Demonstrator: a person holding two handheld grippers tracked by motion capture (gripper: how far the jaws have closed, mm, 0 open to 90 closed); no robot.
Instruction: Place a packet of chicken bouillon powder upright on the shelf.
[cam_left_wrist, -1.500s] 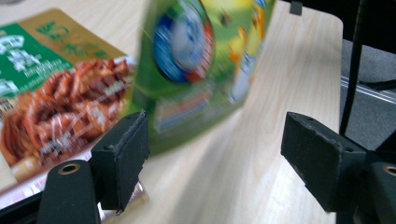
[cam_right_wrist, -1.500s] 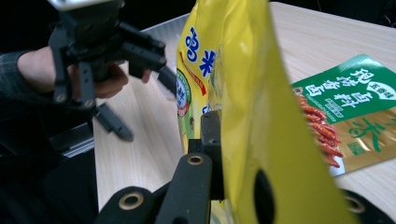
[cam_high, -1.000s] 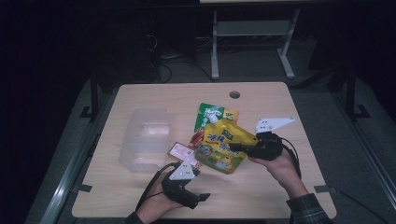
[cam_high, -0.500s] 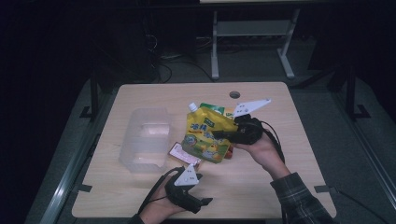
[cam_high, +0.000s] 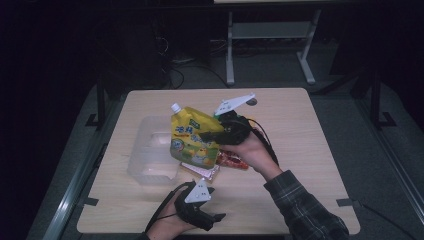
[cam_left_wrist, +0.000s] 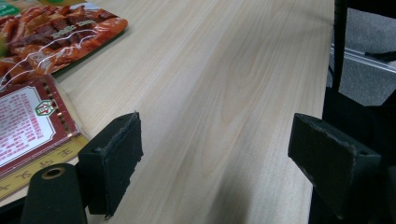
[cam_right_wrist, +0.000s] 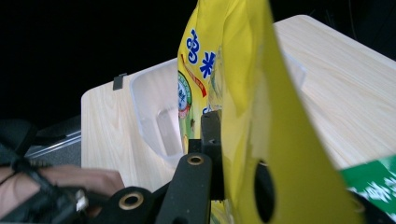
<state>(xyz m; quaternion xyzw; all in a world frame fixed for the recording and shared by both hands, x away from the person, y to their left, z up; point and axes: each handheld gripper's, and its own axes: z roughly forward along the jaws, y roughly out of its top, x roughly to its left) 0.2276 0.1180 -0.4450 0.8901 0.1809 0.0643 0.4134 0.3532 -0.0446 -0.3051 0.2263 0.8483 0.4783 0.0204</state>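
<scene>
Dark room all around, and a wooden table (cam_high: 300, 130) is sitting in the light. On it, the right gripper (cam_high: 212, 134) is squeezing a yellow spout pouch (cam_high: 192, 137), lifting it beside a clear plastic box (cam_high: 150, 160). The left gripper (cam_left_wrist: 215, 163) is resting open by a red snack packet (cam_left_wrist: 56, 32).

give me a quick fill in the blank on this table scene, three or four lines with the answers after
1. The right claw is shut on a spouted pouch whose main colour is ____.
2. The left claw has its jaws ____ with nothing between them.
3. The held pouch hangs beside a clear plastic ____ on the table.
4. The pouch's small cap is ____ in colour.

Missing words: yellow; open; container; white
</scene>
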